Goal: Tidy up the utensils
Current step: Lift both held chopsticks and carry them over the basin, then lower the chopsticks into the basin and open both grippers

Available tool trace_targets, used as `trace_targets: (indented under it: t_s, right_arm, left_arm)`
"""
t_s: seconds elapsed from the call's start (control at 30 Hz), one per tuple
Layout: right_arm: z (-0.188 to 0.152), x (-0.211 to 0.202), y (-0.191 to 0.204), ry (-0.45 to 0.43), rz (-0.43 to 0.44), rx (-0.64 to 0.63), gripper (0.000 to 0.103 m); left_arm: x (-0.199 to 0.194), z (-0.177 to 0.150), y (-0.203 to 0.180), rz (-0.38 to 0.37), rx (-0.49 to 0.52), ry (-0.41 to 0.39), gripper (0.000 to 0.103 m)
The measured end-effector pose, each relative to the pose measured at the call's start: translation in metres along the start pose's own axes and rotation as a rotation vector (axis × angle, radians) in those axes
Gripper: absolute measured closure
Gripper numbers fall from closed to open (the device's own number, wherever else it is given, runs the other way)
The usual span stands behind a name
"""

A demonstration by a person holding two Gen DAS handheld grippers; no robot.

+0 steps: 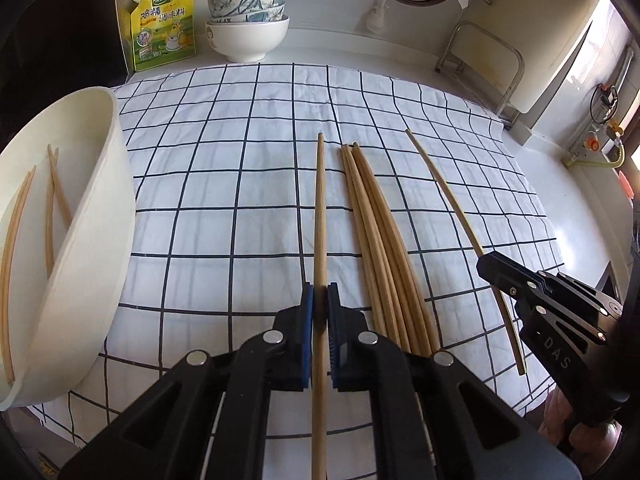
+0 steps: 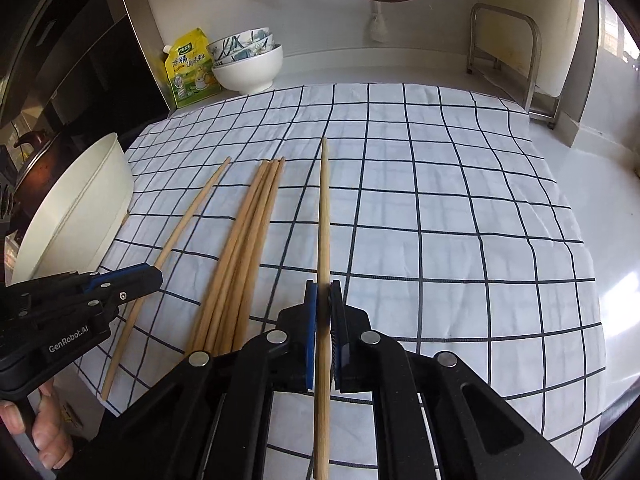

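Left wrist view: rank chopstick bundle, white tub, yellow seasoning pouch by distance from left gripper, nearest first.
From the left gripper:
1. chopstick bundle, just right, on the cloth.
2. white tub, left edge.
3. yellow seasoning pouch, far back left, by the wall.

The near ends of both gripped chopsticks (image 1: 319, 216) (image 2: 323, 216) run off the bottom edges, the bundle's (image 1: 380, 248) near ends hide behind gripper bodies, the white tub (image 1: 80, 240) is cropped left, and pouch (image 1: 164, 24) print stays illegible.
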State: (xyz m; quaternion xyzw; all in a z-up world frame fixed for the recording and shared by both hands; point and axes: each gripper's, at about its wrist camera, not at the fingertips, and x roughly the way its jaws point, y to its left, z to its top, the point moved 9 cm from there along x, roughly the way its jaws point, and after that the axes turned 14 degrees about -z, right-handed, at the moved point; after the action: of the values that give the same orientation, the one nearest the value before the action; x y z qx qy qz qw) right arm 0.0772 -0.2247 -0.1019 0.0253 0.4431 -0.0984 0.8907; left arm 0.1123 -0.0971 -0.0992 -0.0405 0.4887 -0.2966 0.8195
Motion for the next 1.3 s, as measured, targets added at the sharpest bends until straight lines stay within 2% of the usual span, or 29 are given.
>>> trace_targets:
  t_s: [0.17,0.3,0.57,0.67,0.8,0.93,1.1,1.3]
  right_arm:
    - [0.017,-0.022,0.024,-0.036,0.06,0.004,0.097]
    - [0.039,-0.036,0.064,-0.078,0.121,-0.021,0.097]
    - [0.075,-0.052,0.175,-0.123,0.247,-0.125,0.097]
    - [0.08,-0.051,0.22,-0.108,0.28,-0.177,0.097]
    - [0.079,-0.043,0.272,-0.081,0.304,-0.24,0.097]
    - [0.072,-0.033,0.307,-0.044,0.31,-0.283,0.097]
    - [0.061,-0.013,0.33,0.027,0.298,-0.314,0.097]
    - [0.058,0.001,0.334,0.069,0.283,-0.315,0.097]
  left_arm:
    - [-0.035,0.014,0.005,-0.011,-0.002,-0.073,0.096]
    - [-0.07,0.027,0.025,0.017,-0.011,-0.147,0.095]
    - [-0.145,0.039,0.109,0.14,-0.07,-0.263,0.095]
    - [-0.161,0.033,0.148,0.184,-0.116,-0.281,0.095]
    - [-0.168,0.021,0.192,0.207,-0.182,-0.27,0.095]
    - [-0.166,0.012,0.22,0.202,-0.224,-0.255,0.095]
    - [-0.159,0.011,0.239,0.188,-0.246,-0.249,0.095]
    - [-0.151,0.012,0.25,0.195,-0.257,-0.23,0.095]
